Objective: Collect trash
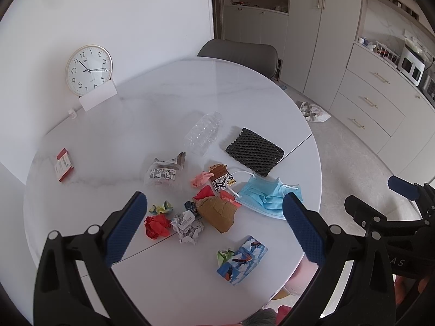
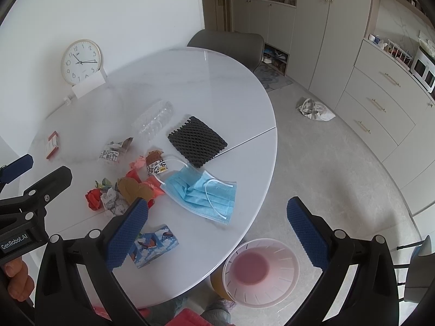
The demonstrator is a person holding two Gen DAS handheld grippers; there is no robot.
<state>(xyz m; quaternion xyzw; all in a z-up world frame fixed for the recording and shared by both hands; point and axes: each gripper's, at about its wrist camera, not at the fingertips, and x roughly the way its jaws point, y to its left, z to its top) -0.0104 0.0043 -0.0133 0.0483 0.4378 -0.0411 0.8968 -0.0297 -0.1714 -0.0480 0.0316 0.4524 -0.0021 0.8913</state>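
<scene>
Trash lies scattered on a round white table (image 1: 168,100): a blue face mask (image 1: 267,197), a black foam net (image 1: 254,150), a clear plastic bottle (image 1: 204,133), a brown paper wad (image 1: 217,213), red paper (image 1: 156,225), crumpled white paper (image 1: 187,226) and a blue patterned box (image 1: 242,262). My left gripper (image 1: 214,231) is open above the paper pile. My right gripper (image 2: 217,233) is open above the table's near edge, with the mask (image 2: 204,194) ahead and a pink waste bin (image 2: 261,271) below it on the floor.
A wall clock (image 1: 88,69) leans at the table's back with a white card. A red and white small box (image 1: 64,164) lies at far left. A grey chair (image 1: 239,51) stands behind the table. A bag (image 2: 315,110) lies on the floor near the cabinets.
</scene>
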